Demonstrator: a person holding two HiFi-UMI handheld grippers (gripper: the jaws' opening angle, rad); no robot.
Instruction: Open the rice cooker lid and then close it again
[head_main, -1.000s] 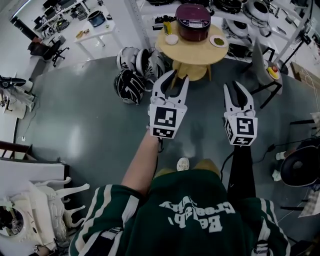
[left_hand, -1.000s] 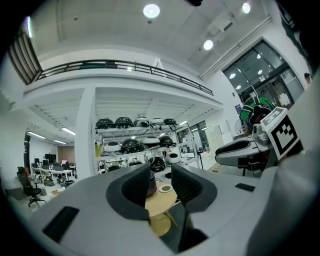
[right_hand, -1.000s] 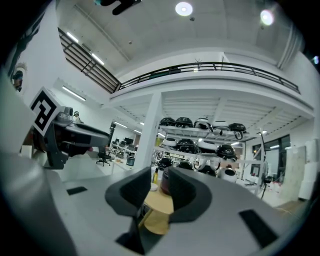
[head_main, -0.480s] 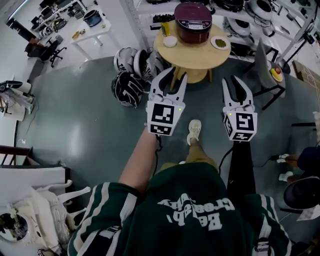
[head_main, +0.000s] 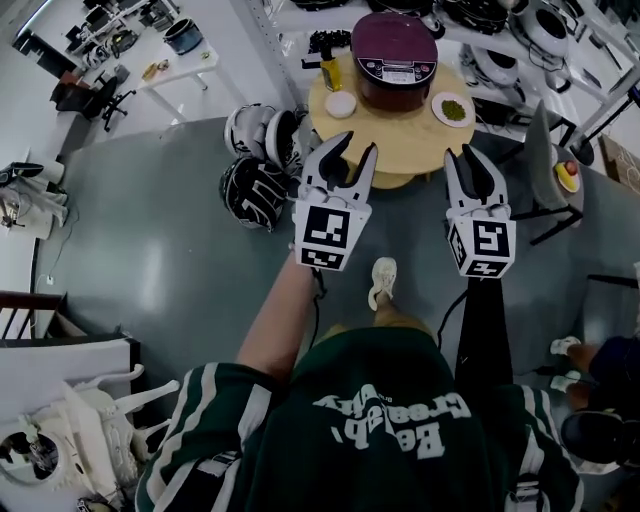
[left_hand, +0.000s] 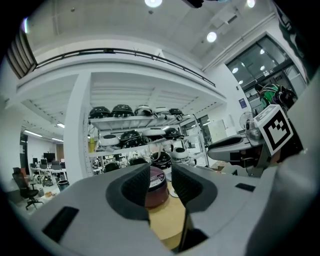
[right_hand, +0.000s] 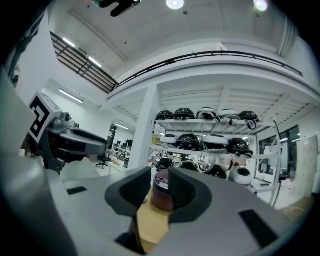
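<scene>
Being held level and side by side, the left claw (head_main: 357, 150) and the right claw (head_main: 468, 162) are being pointed toward twelve o'clock at the rice cooker (head_main: 395, 68), most likely so that its lid (head_main: 385, 30) can be reached by either one once the round bench (head_main: 400, 140) is met. Both sets of jaws are being held apart with nothing between the pads; in each gripper view only the distant cooker is being framed in the gap. The cooker is being carried at the twelve o'clock edge of the bench, well apart from both claws, and its dark red lid is lying shut, so whatever is inside is being hidden. A small white bowl (head_main: 341, 104), seemingly empty, is being shown at the cooker's eight o'clock, and a white plate (head_main: 454, 108) at its four o'clock is being used for something green. A yellow container (head_main: 329, 72) is standing at its nine o'clock; its contents cannot be told. The opening step is being judged as not yet begun
</scene>
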